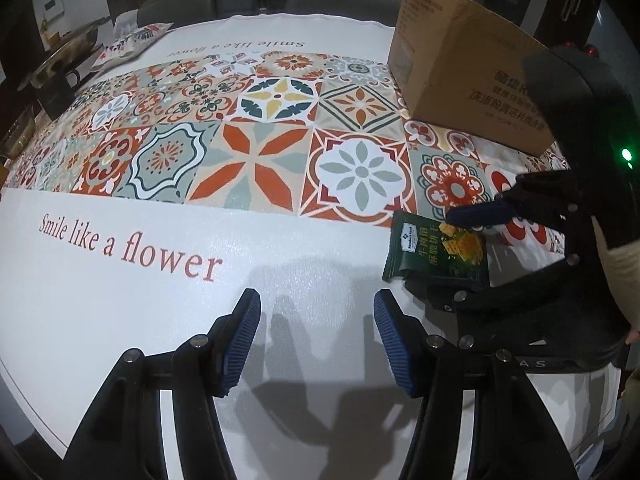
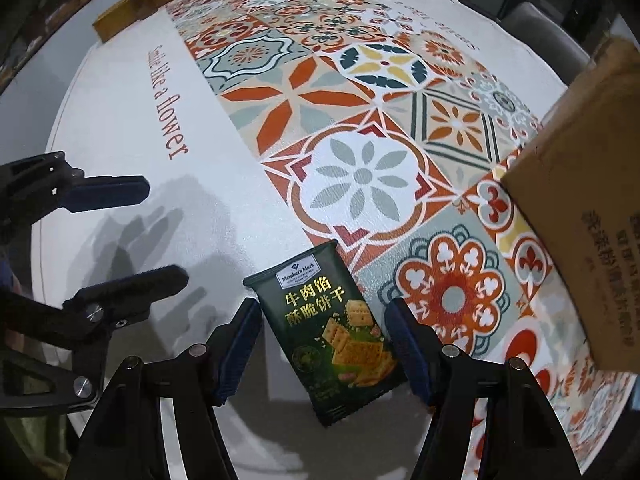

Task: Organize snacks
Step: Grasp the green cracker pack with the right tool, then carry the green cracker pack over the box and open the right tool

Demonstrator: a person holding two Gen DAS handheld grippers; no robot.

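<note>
A dark green cracker packet (image 2: 332, 332) lies flat on the patterned tablecloth. It also shows in the left wrist view (image 1: 436, 252) at the right. My right gripper (image 2: 324, 348) is open, its blue pads on either side of the packet without touching it. In the left wrist view the right gripper (image 1: 460, 256) reaches in from the right over the packet. My left gripper (image 1: 318, 340) is open and empty over the white part of the cloth, left of the packet. It shows at the left of the right wrist view (image 2: 160, 236).
A brown cardboard box (image 1: 472, 64) stands at the back right, also in the right wrist view (image 2: 580, 200). A patterned snack bag (image 1: 132, 42) lies at the far left edge. A wooden tray (image 2: 132, 10) and glassware sit at the table's far side. Chairs stand behind.
</note>
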